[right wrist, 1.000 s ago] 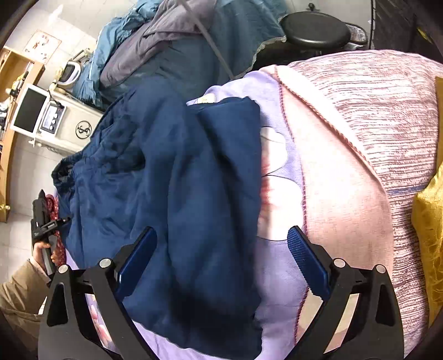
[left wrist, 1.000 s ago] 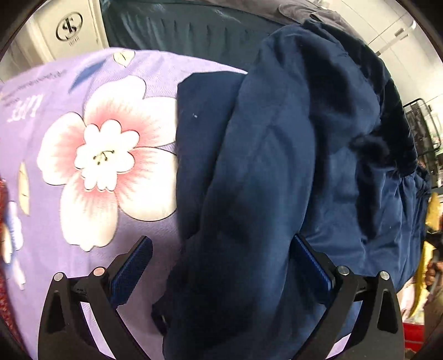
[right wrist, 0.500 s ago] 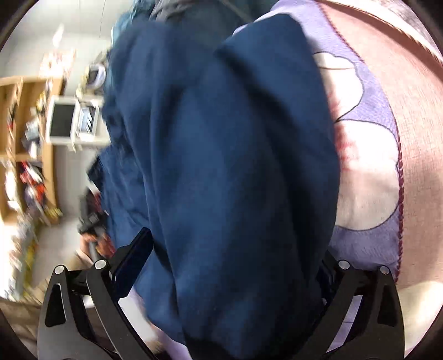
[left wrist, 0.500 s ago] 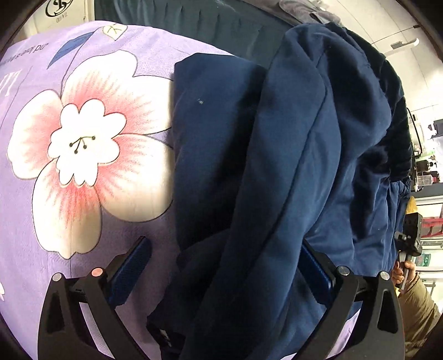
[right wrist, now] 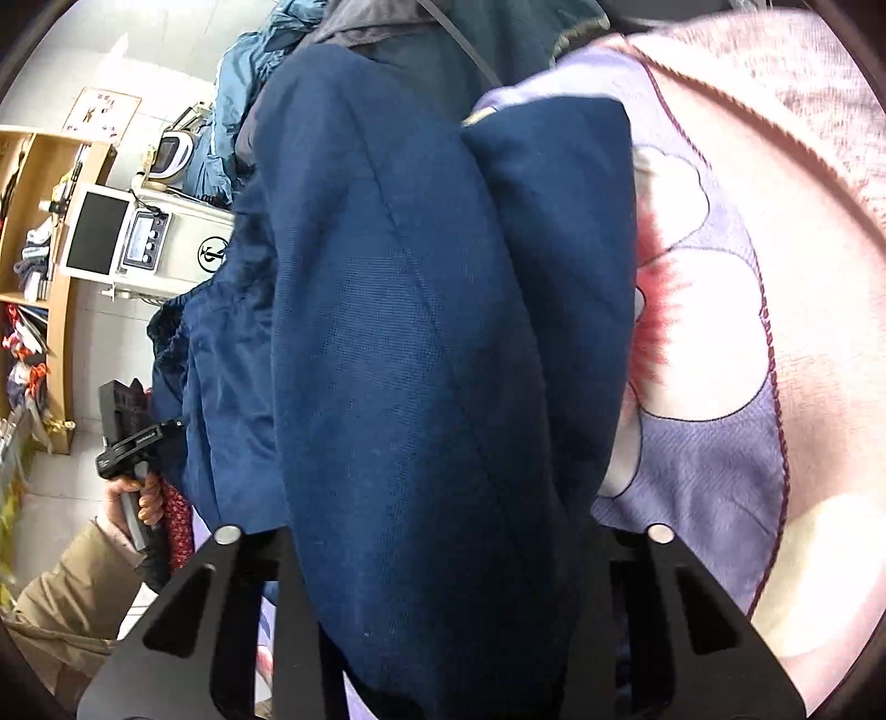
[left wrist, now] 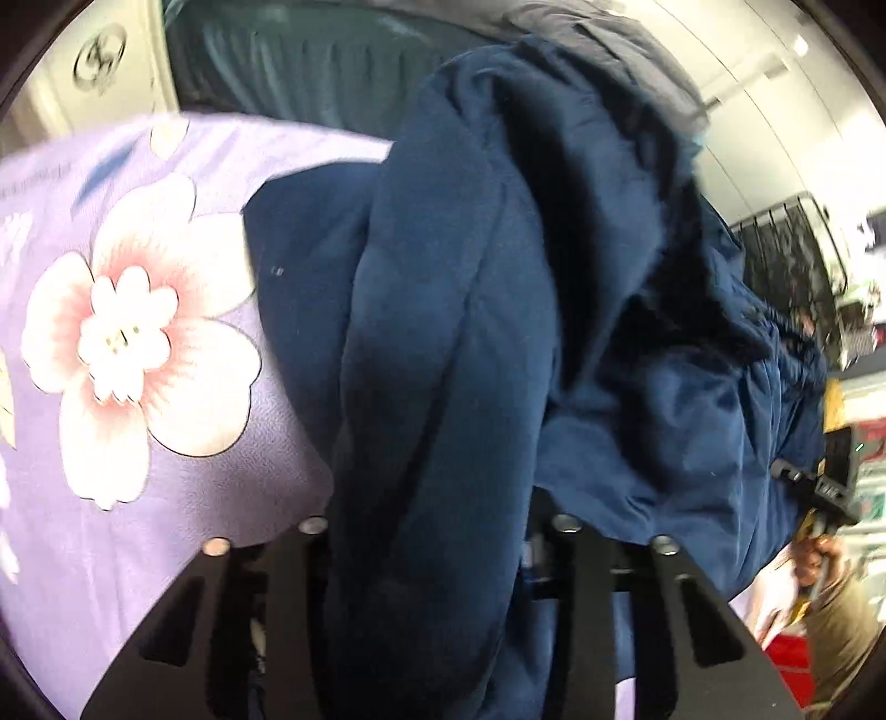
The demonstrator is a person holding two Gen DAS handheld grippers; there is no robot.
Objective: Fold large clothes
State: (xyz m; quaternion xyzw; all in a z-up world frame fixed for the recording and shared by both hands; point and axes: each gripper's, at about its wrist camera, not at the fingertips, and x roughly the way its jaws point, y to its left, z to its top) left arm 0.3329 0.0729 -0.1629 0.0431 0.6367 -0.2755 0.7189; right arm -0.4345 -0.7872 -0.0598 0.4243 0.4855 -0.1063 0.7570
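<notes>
Your left tongs [left wrist: 429,531] and right tongs [right wrist: 437,537] each with the pants [left wrist: 443,332] bunched between them, pants on the flower blanket [left wrist: 138,332], a clothes heap [right wrist: 398,22] behind

A navy blue garment [left wrist: 443,387] lies on a lilac sheet [left wrist: 183,498] printed with white-and-pink flowers [left wrist: 127,338].

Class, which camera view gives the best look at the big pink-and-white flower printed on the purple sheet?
The left wrist view: the flower shows whole, all petals and centre clear of the navy garment. In the right wrist view the garment hides part of a flower.
</notes>
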